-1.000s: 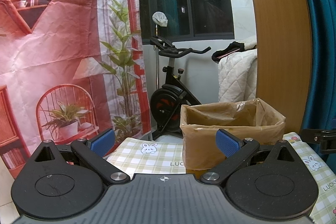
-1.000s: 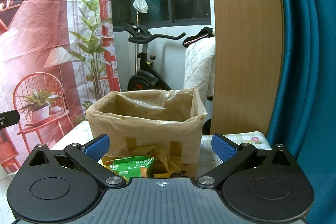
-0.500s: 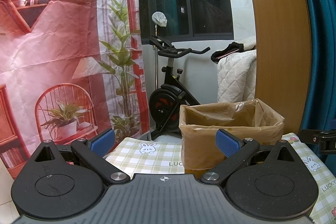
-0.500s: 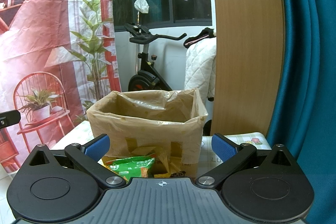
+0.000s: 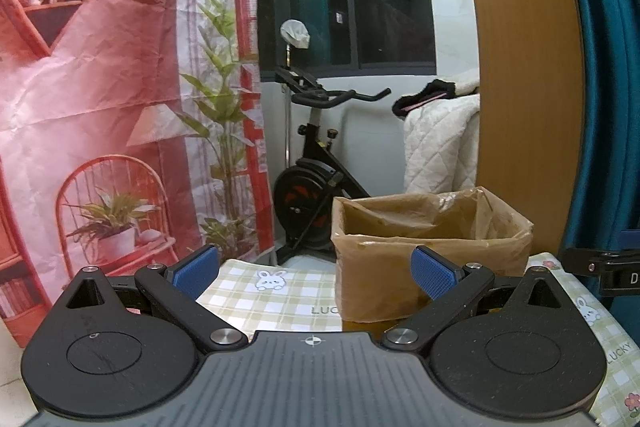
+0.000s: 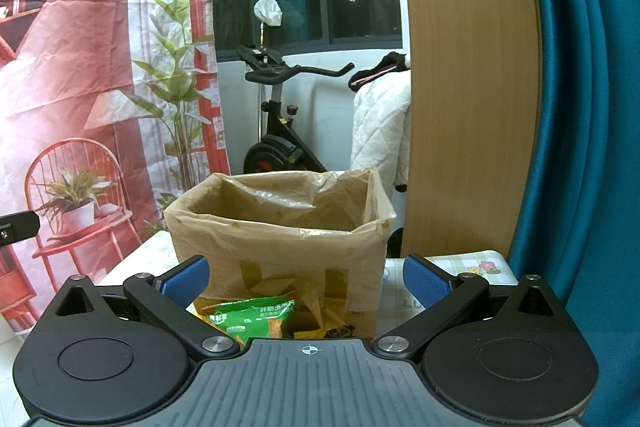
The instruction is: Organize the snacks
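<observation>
Right wrist view looks over the right gripper (image 6: 306, 281) at a cardboard box (image 6: 280, 251) lined with a thin plastic bag (image 6: 296, 195), its mouth standing open toward the top; the box sits on the counter (image 6: 448, 263), which wears a checked cloth with rabbit prints, and its far side lies close to that counter's back edge; the open mouth and the liner suggest it is meant as the place the snacks go. A green snack packet (image 6: 250, 317) lies on the counter at the near foot of the box, touching or just beside its front wall, with other yellowish wrappers (image 6: 308, 307) crowded next to it; they lie nearest the front edge, within easy reach of this tool. The jaws here are spread wide with nothing between them, held level and just above the packets, which I read as readiness to come down on the green one; the packet is soft and crinkly, so it should be pinched at a flat part.

From the left wrist view the left gripper (image 5: 314, 269) also stands with jaws wide apart and empty, off toward the box's left side over bare cloth; no snack shows in that view, so I judge it is waiting or may steady the box. Sorting appears barely begun; what is inside the box cannot be seen.
</observation>
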